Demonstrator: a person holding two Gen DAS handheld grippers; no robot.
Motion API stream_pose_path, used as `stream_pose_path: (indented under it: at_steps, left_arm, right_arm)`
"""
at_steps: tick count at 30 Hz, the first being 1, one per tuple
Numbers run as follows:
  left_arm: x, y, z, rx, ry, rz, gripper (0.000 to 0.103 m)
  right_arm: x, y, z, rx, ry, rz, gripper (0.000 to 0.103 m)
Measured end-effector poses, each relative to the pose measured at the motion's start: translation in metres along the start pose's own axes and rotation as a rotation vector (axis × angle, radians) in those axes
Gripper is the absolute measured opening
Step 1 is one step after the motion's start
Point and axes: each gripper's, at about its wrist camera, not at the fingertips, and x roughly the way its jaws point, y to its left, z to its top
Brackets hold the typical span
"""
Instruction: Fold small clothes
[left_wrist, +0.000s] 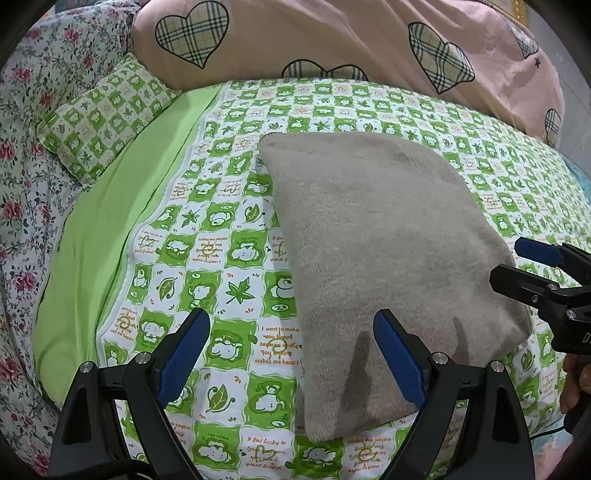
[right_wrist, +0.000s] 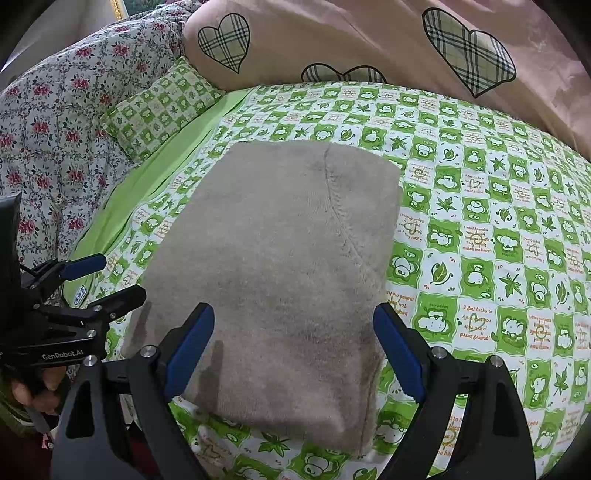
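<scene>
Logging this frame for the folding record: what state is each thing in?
Grey-beige knitted garment: folded into a rectangle, lying flat on the bedspread.
Left gripper: open, holding nothing.
Right gripper: open, holding nothing.
Green-and-white checked bedspread: spread flat.
Small green checked pillow: resting at the bedspread's far edge.

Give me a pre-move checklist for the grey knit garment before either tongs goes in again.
1. Left tongs open and holding nothing: ok.
2. Right tongs open and holding nothing: ok.
3. Grey knit garment lying as a compact folded rectangle on the green checked sheet: ok.
4. Edges squared: cannot tell; the near right corner looks slightly uneven.
5. Small checked pillow apart from the garment: ok.
6. More folds needed: cannot tell.
</scene>
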Motion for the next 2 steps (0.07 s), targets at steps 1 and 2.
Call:
stream_pose_path:
  at_steps: [1,2]
  left_arm:
    - [0.0004,0.0010,0.0005,-0.003,-0.004,0.003,0.091]
    - [0.0016,0.0025,0.0012,-0.009,-0.006,0.004,0.091]
  right_arm:
    - [0.0007,0.0000,0.0004,0.001,-0.001,0.001,0.088]
    - [0.0023,-0.0001,0.0010,0.002,-0.001,-0.003,0.088]
